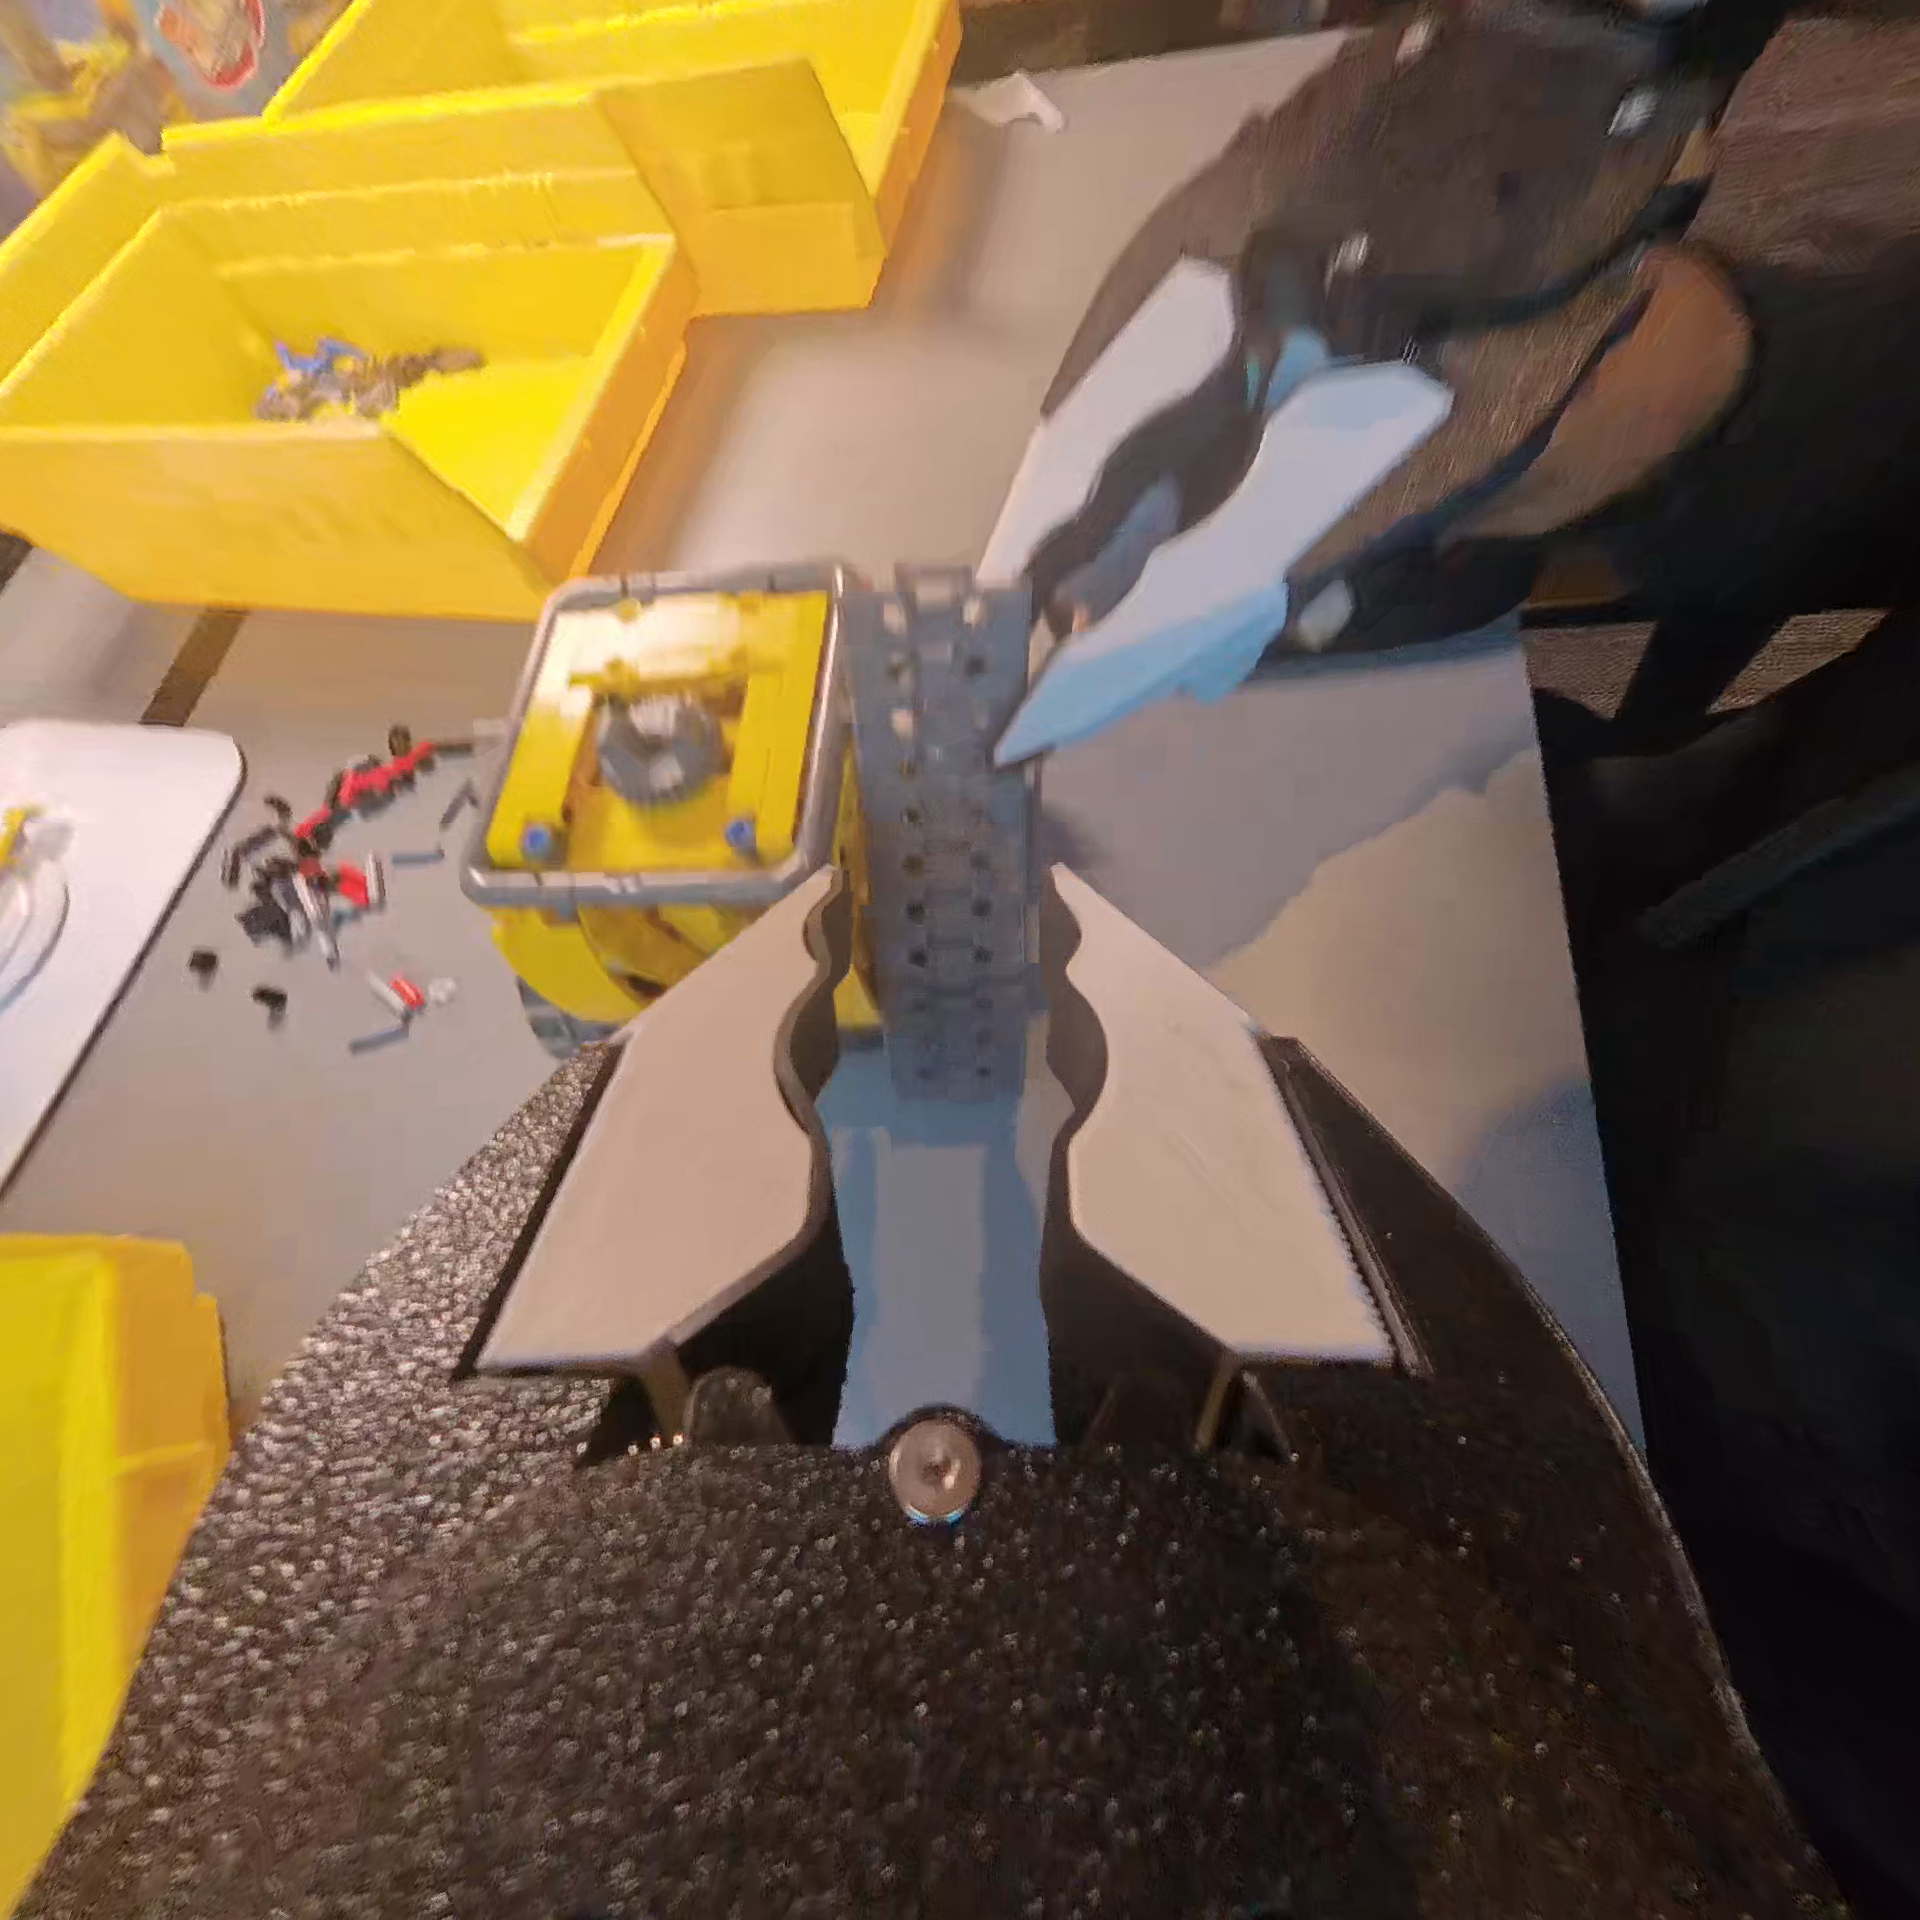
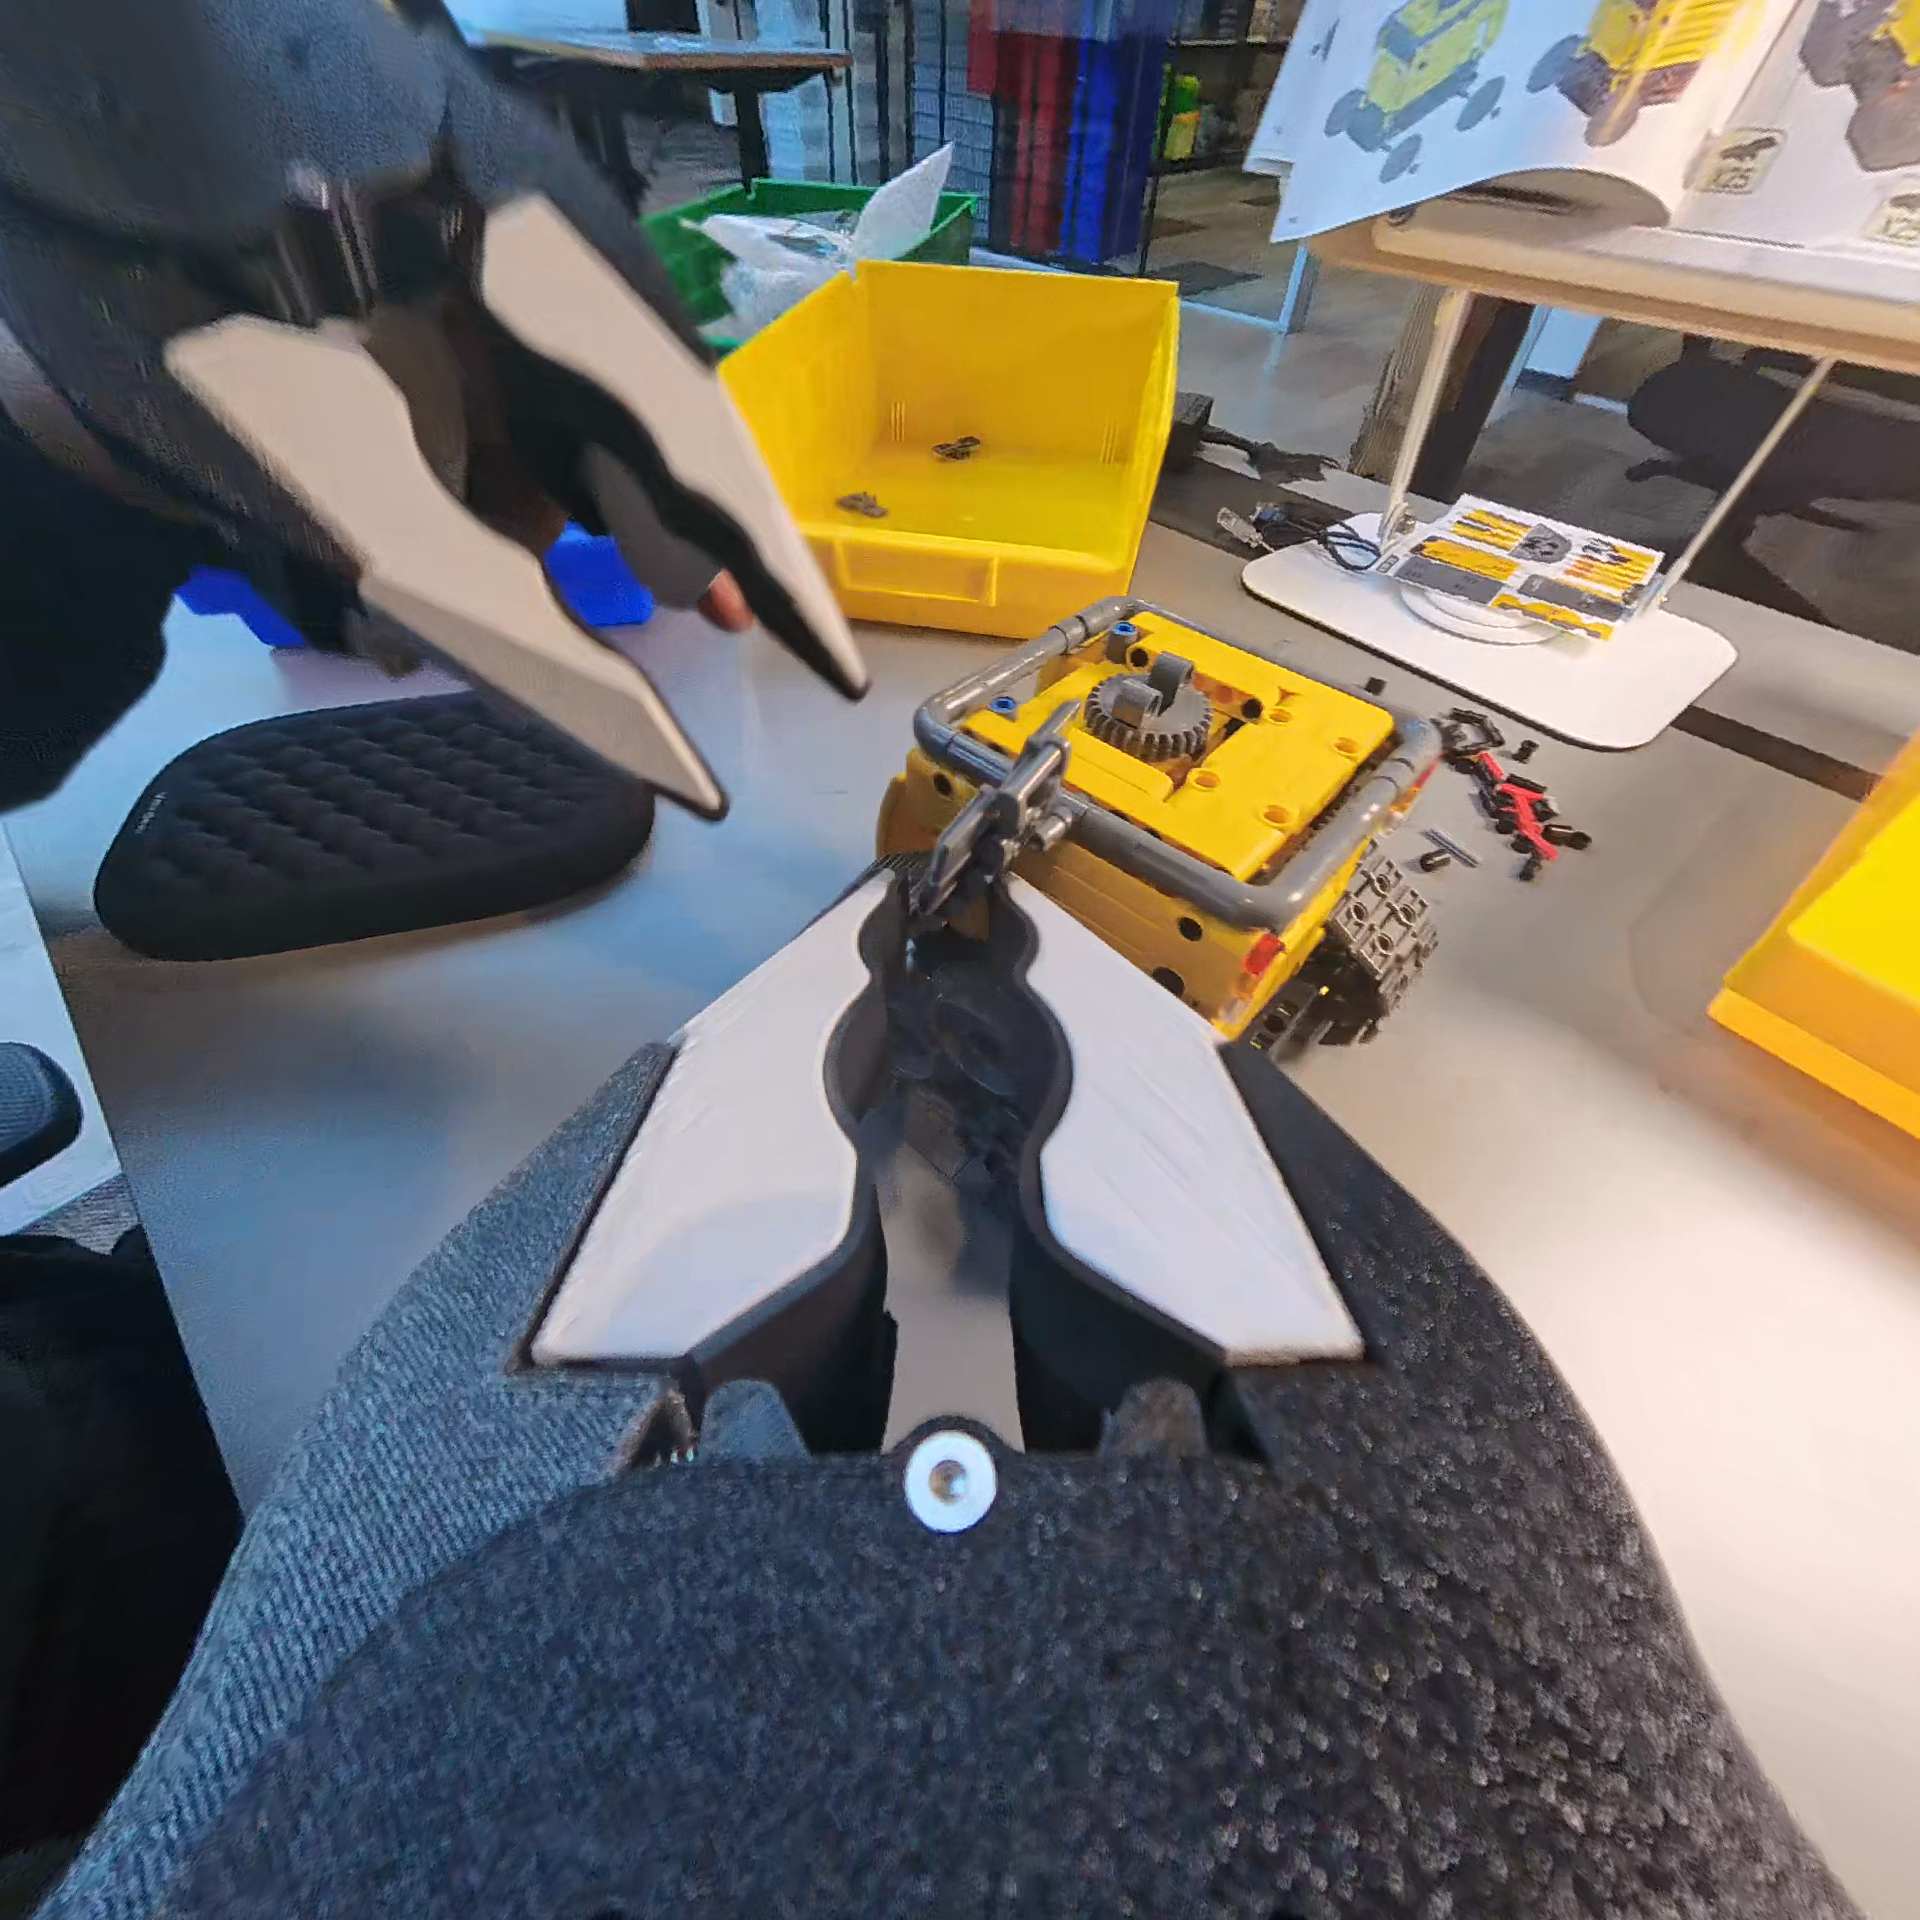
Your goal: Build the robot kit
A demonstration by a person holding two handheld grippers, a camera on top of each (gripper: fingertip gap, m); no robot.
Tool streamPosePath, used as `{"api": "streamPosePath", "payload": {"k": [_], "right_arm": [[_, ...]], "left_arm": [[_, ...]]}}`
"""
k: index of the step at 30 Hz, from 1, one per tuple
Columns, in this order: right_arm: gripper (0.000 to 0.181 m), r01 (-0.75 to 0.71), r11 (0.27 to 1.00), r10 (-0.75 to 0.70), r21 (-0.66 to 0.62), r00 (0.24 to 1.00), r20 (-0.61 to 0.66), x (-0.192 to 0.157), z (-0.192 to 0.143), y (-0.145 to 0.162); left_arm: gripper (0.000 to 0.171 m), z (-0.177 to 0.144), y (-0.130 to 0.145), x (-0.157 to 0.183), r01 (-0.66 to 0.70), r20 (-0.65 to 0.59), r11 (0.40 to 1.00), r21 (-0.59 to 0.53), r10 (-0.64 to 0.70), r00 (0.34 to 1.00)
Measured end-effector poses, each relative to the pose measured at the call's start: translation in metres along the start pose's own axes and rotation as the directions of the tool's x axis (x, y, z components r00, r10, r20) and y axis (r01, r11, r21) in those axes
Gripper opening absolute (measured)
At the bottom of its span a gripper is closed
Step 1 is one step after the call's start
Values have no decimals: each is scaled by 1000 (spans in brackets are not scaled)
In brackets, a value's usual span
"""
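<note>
Straddling the grey track [image 1: 940, 883] of the yellow brick-built vehicle [image 1: 665, 769], your left gripper [image 1: 945, 883] has its fingers spread to either side of the tread; whether the pads touch it cannot be told through the blur. Your right gripper [image 2: 951, 883] is clenched on a small dark grey linkage piece [image 2: 1003, 821], held just beside the vehicle's grey rail on the table [image 2: 1455, 1195]. Loose black and red parts [image 2: 1507, 790] lie near the vehicle, with a yellow bin [image 2: 966, 447] behind it.
</note>
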State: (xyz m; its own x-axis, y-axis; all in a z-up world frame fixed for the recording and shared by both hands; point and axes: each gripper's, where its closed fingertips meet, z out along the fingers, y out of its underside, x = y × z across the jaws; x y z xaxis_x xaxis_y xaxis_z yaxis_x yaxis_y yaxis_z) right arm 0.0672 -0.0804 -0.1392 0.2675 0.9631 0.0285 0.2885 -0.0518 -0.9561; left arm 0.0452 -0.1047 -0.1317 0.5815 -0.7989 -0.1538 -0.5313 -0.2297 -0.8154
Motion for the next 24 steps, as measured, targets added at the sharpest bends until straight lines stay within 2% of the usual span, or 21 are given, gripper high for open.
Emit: {"api": "streamPosePath", "payload": {"k": [4, 7, 11, 14, 20, 24], "right_arm": [[14, -51, 999, 51, -2, 999, 9, 8, -6, 4], [14, -93, 996, 93, 7, 995, 23, 13, -12, 3], [13, -135, 991, 135, 3, 990, 45, 14, -20, 6], [12, -177, 984, 177, 11, 983, 43, 17, -27, 13], [13, -290, 957, 289, 16, 955, 66, 35, -31, 19], [13, -362, 932, 360, 4, 927, 105, 47, -31, 25]], "left_arm": [[38, 21, 51, 7, 68, 92, 993, -97, -59, 994], [35, 35, 66, 15, 68, 135, 991, -116, -52, 989], [31, 47, 66, 17, 17, 196, 992, -127, 9, 981], [19, 50, 61, 19, 11, 196, 995, -104, 9, 981], [17, 56, 55, 17, -17, 235, 995, -97, 39, 971], [17, 58, 50, 16, 17, 245, 998, -62, -1, 970]]}}
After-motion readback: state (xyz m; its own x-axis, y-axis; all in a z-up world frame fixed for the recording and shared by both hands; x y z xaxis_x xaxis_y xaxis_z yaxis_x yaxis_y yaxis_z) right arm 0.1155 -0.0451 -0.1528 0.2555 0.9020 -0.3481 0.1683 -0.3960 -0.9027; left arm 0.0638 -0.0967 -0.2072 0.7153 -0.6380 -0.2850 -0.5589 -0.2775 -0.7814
